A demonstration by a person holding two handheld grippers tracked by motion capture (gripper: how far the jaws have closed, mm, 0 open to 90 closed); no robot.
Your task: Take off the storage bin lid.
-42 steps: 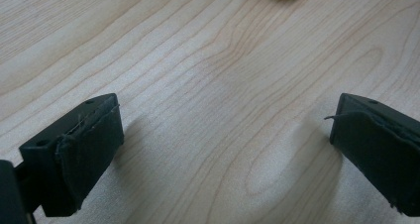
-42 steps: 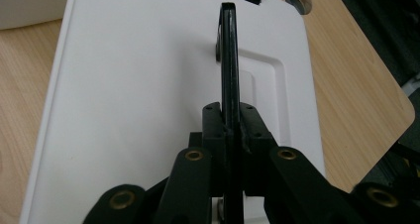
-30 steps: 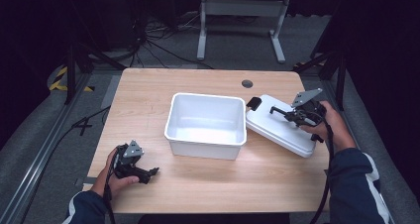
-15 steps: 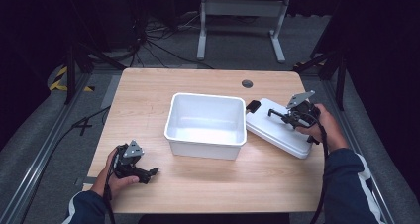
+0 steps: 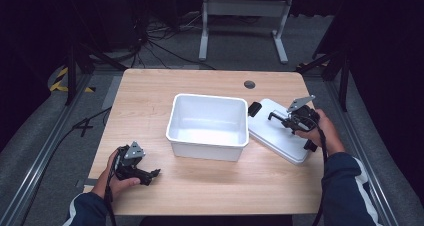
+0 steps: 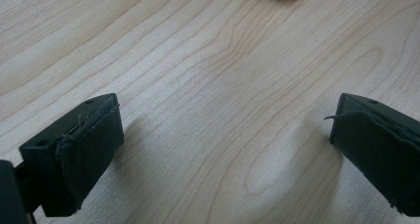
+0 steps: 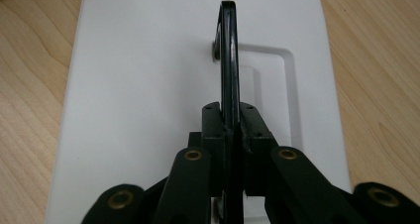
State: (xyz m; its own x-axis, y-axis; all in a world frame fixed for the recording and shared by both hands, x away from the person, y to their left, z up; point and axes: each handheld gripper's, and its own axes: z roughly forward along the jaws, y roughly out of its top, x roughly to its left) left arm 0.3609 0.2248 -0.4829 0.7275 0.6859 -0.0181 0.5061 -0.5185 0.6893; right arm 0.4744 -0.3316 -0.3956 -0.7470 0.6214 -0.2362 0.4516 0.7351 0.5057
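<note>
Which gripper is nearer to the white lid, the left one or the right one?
Right. The right gripper is above the white lid, shut on its black handle. The left gripper is open at the table's near left corner, beyond the white bin.

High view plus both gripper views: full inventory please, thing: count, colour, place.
table: 1, light wood, centre of the high view
bin: 1, white, open, mid-table
lid: 1, white, flat on the table right of the bin
lid handle: 1, black, raised on edge, pinched by the right tongs
lid clips: 2, black, one at each end of the lid
grommet: 1, dark, far edge of the table
frame: 1, grey, on the floor beyond the table
cables: several, black, floor at far left
left tongs: 1, black, open, near left of the table
right tongs: 1, black, shut on the lid handle
hands: 2, one on each tongs
</note>
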